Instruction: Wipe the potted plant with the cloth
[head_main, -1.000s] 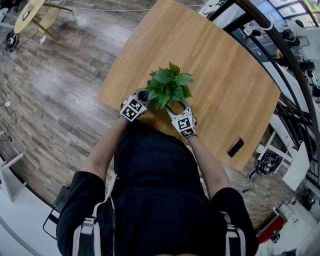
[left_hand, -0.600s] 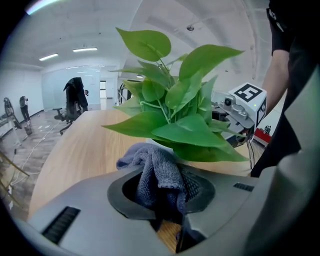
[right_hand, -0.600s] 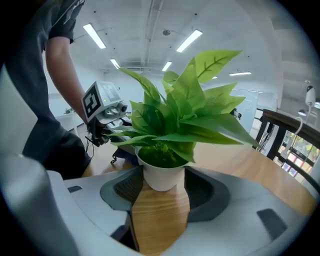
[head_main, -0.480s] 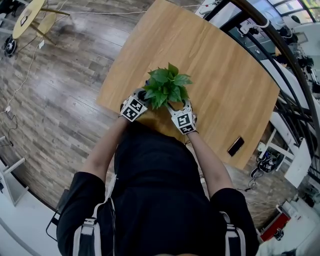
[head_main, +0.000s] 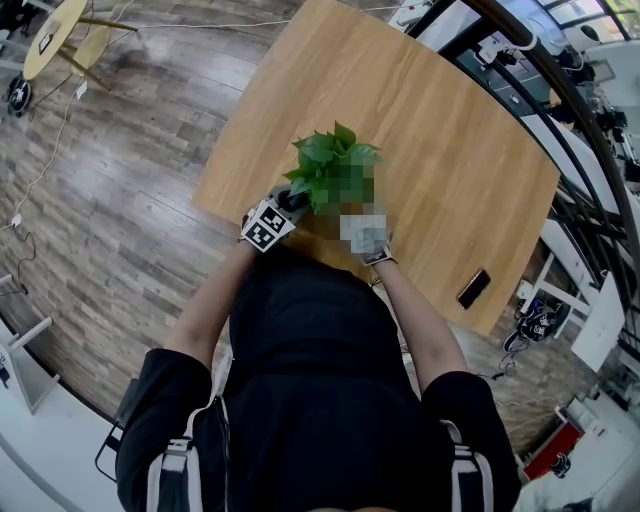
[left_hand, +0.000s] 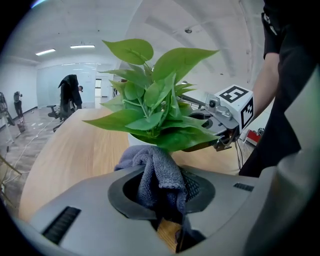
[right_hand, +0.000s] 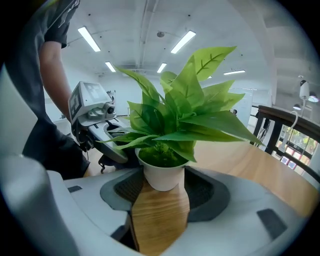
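Observation:
A small potted plant (head_main: 330, 160) with broad green leaves stands near the wooden table's (head_main: 440, 140) near edge. Its white pot (right_hand: 161, 175) sits between the jaws of my right gripper (right_hand: 161, 184), and both pads touch its sides. My left gripper (left_hand: 162, 180) is shut on a bunched grey cloth (left_hand: 157, 170). The cloth is pressed up under the lowest leaves (left_hand: 150, 120) on the plant's left side. In the head view the left gripper (head_main: 268, 224) is at the plant's left, and a mosaic patch covers the right one.
A black phone (head_main: 471, 289) lies on the table to the right, near its edge. A dark railing (head_main: 560, 90) curves past the table's far right. Wood floor (head_main: 120, 190) lies to the left, with a round yellow table (head_main: 55, 30) far off.
Both grippers stay at the plant. The leaves have shifted slightly left and up in the head view, and the left gripper has nudged in under them.

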